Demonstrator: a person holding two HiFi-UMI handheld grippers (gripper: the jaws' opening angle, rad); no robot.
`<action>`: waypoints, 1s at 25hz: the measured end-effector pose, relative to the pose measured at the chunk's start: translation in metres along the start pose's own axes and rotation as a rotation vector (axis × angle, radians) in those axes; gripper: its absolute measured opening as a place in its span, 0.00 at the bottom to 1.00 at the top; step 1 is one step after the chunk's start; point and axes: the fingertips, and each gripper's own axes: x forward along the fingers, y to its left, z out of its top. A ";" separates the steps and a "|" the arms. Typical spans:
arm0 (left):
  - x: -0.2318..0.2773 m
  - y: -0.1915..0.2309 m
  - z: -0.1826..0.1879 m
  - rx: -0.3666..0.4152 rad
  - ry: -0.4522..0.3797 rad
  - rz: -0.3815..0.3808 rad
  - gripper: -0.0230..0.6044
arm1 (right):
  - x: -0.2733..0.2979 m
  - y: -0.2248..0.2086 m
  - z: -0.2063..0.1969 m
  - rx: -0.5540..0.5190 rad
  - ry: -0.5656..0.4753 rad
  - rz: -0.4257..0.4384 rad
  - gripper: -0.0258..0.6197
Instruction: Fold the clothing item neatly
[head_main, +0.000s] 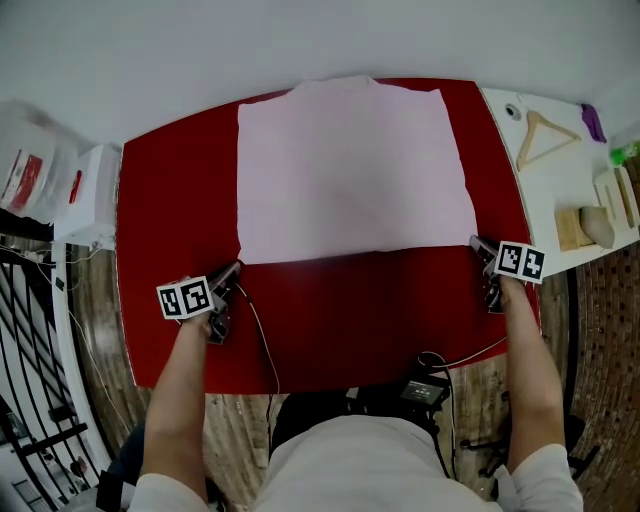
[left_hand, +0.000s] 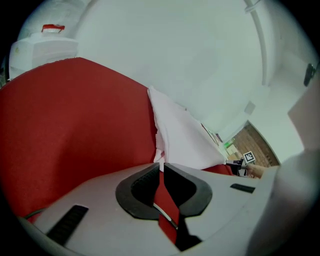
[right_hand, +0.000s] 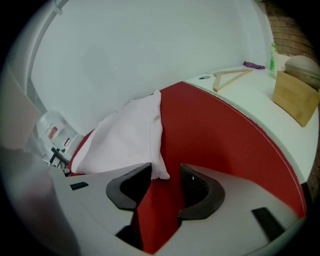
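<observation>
A pale pink garment lies folded flat in a rectangle on the far half of the red table. My left gripper is at its near left corner. In the left gripper view the jaws are shut, with a thin sliver of the garment pinched at their tips. My right gripper is at the near right corner. Seen from the right gripper, the jaws stand open. The garment's corner lies loose between them on the red surface, nearer the left jaw.
A white side table at the right carries a wooden hanger, wooden blocks and a purple item. A white box stands off the table's left edge. A cable crosses the near red strip.
</observation>
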 end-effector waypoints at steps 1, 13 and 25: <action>-0.001 0.002 -0.001 0.000 0.000 0.003 0.04 | -0.002 -0.002 0.001 0.000 -0.005 -0.009 0.28; -0.018 -0.003 -0.001 0.031 -0.040 -0.013 0.04 | -0.036 -0.011 0.012 0.029 -0.099 -0.077 0.28; -0.049 -0.058 0.008 0.097 -0.185 -0.136 0.04 | -0.094 0.053 0.029 -0.003 -0.308 0.065 0.09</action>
